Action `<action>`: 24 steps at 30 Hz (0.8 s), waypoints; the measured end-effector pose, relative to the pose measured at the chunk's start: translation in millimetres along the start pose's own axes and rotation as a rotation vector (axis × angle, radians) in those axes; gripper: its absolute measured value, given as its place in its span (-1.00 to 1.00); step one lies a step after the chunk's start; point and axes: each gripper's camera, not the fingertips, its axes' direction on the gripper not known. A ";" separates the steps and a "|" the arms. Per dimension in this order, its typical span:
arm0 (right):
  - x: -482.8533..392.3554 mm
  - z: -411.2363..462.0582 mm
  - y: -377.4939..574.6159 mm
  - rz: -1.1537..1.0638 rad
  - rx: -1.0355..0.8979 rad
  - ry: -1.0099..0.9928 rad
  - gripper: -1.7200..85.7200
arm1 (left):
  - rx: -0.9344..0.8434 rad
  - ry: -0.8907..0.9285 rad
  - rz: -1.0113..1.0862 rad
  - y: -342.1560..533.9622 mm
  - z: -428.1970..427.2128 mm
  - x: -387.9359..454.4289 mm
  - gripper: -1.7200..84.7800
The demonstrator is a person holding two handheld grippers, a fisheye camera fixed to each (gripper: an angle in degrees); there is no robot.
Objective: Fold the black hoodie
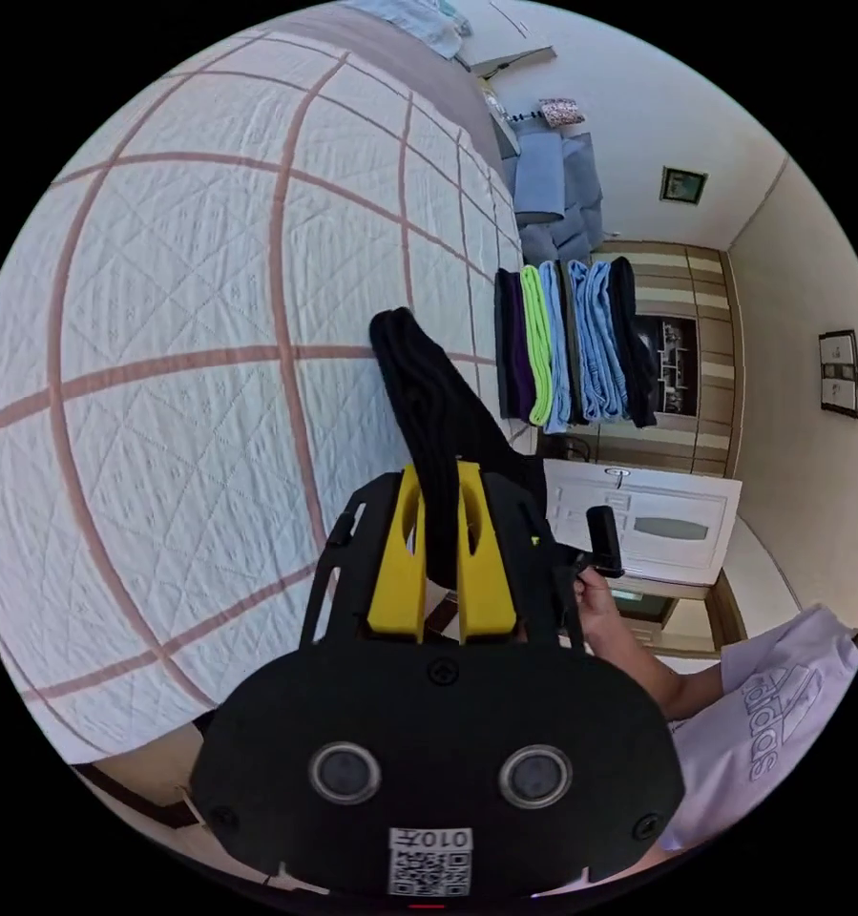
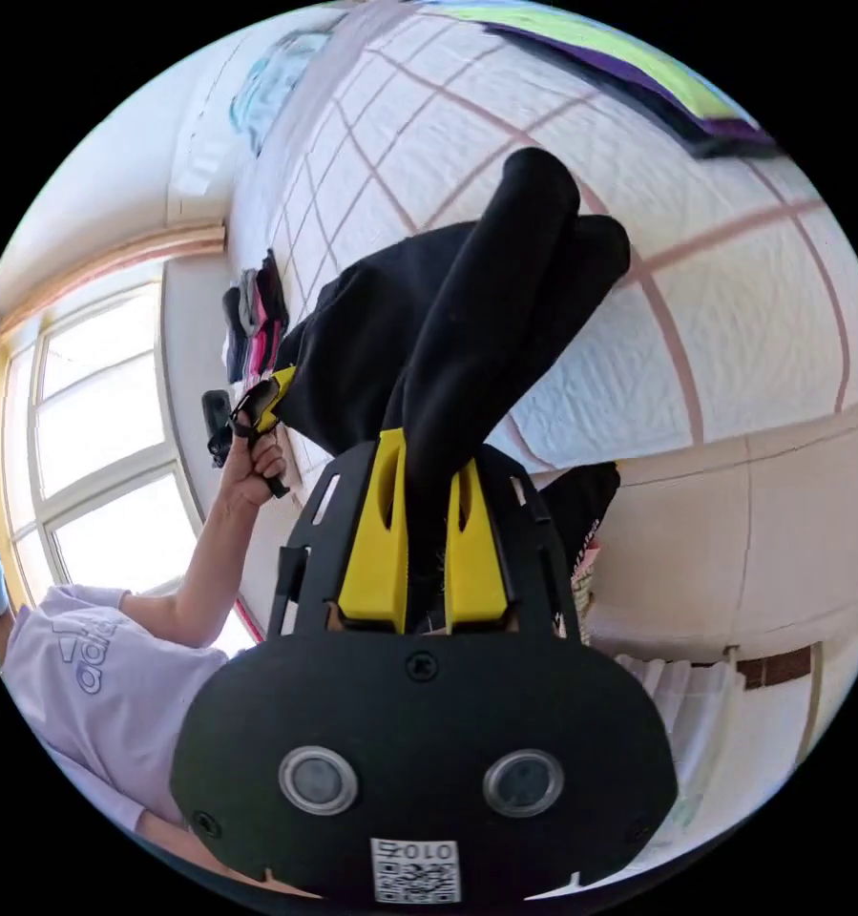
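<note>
The black hoodie [image 1: 427, 401] is held up over the bed, bunched into a thick roll between my left gripper [image 1: 440, 482] with its yellow jaws, which is shut on it. In the right gripper view the hoodie [image 2: 467, 324] hangs in folds from my right gripper [image 2: 427, 448], also shut on the cloth. The left gripper [image 2: 261, 405] appears there too, held in a hand and pinching the hoodie's far edge. The other gripper's handle [image 1: 603, 539] shows in the left gripper view, gripped by a hand.
A white quilted bedspread with pink stripes [image 1: 180, 315] lies under the hoodie. A stack of folded clothes [image 1: 572, 348] sits at the bed's edge, and more folded items [image 2: 255, 320] lie near the window. The person in a pale shirt [image 2: 94, 697] stands beside the bed.
</note>
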 end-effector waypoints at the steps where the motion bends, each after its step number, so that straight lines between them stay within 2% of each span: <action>1: -26.2 -18.3 2.2 -0.059 -0.030 0.028 -0.78 | 0.032 -0.017 0.017 19.7 -15.7 2.9 -0.81; 6: -146.6 -69.3 8.3 -0.308 -0.178 0.069 -0.79 | 0.225 -0.033 -0.016 118.2 -93.8 0.5 -0.80; 8: -221.6 -80.1 10.5 -0.463 -0.273 0.102 -0.78 | 0.326 -0.036 -0.058 164.7 -124.1 -3.7 -0.80; 12: -342.7 -75.5 19.4 -0.704 -0.425 0.173 -0.78 | 0.600 -0.025 -0.188 280.8 -178.8 -21.3 -0.80; 19: -569.2 12.8 58.5 -1.009 -0.707 0.285 -0.79 | 0.998 0.033 -0.371 455.3 -234.8 -100.6 -0.80; 24: -716.5 115.7 94.6 -1.137 -0.873 0.357 -0.78 | 1.175 0.024 -0.442 535.0 -295.7 -183.4 -0.80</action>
